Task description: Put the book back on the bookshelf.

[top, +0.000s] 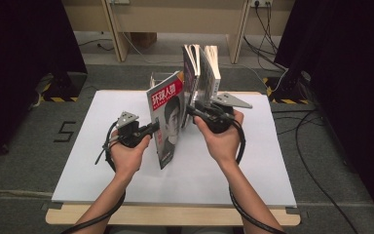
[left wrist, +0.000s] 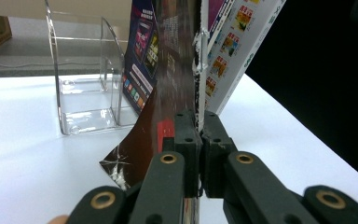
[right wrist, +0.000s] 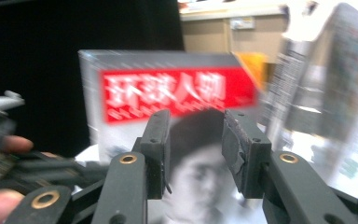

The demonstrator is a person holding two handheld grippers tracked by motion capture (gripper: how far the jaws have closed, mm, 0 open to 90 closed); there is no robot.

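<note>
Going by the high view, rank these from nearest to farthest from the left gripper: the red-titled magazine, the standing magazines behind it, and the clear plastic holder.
1. Red-titled magazine: clamped upright in the left gripper, on its right.
2. Clear plastic holder: behind the red-titled magazine, toward the table's far edge.
3. Standing magazines: farther back and to the right.
Two and three are close; the order is tentative.

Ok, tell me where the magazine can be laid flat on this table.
The white table is bare to the right of the right gripper, and along the near edge. Left of the left gripper is bare too. It is crowded at the back middle: standing magazines and clear holder.
</note>
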